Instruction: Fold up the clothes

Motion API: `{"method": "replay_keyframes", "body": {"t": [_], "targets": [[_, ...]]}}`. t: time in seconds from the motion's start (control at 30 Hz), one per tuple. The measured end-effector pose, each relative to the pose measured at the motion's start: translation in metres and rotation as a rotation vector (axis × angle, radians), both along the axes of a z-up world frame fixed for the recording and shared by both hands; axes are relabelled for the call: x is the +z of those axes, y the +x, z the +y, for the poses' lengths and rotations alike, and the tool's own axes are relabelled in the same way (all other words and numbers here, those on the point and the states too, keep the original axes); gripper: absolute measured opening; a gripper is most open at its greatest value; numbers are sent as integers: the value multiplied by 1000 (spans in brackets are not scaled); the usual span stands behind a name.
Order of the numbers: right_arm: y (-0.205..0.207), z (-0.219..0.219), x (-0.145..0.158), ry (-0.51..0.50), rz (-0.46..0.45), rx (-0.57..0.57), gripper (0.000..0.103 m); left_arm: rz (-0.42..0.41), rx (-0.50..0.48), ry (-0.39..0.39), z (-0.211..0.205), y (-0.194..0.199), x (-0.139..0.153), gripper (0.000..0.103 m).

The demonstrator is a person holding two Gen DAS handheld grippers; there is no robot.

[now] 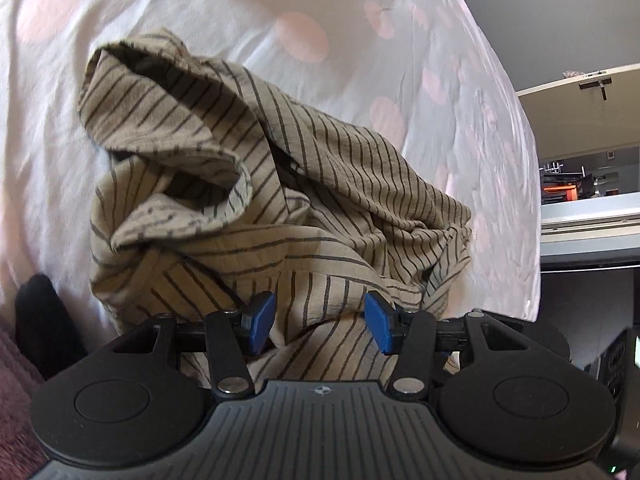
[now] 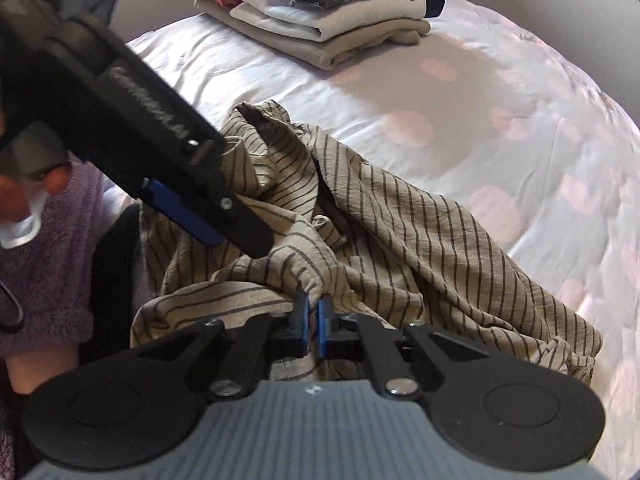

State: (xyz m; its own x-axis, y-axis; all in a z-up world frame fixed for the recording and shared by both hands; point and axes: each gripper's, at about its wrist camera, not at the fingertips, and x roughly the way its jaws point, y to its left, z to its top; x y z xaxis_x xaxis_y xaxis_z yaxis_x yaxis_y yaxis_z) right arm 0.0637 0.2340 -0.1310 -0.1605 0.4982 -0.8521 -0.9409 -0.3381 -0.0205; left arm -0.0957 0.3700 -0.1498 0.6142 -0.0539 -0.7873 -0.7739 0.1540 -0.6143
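A beige shirt with thin dark stripes lies crumpled on the bed. My left gripper is open, its blue pads spread wide with shirt fabric lying between them at the near edge. In the right wrist view the same shirt spreads toward the right. My right gripper is shut on a bunched fold of the shirt at its near edge. The left gripper reaches in from the upper left, over the shirt, held by a hand.
The bed cover is white with pale pink dots. A stack of folded clothes sits at the far end of the bed. A person's purple fleece sleeve is at left. A desk and shelf stand beyond the bed's right side.
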Motion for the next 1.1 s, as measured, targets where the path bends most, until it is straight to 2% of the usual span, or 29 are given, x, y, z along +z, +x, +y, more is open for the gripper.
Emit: {"method": "replay_keyframes", "body": {"t": [0.2, 0.33, 0.47, 0.6, 0.63, 0.7, 0.9, 1.1], "targets": [[-26, -37, 13, 0, -44, 39, 4, -58, 5, -50, -13, -2, 8, 53], [-44, -57, 18, -8, -19, 50, 4, -20, -4, -55, -24, -5, 6, 53], [-57, -72, 19, -11, -16, 55, 4, 6, 9, -118, -37, -22, -6, 53], [-65, -81, 20, -28, 45, 80, 4, 20, 24, -140, -43, -29, -17, 50], [-68, -83, 20, -34, 51, 88, 4, 22, 21, -136, -44, -29, -18, 47], [-73, -85, 19, -38, 39, 99, 4, 21, 9, -127, -46, -29, -19, 33], [-80, -90, 22, -53, 62, 122, 5, 30, -13, -67, -51, -35, -18, 6], [-73, -85, 23, -49, 42, 111, 8, 70, -6, 18, -47, -46, -12, 1]]}}
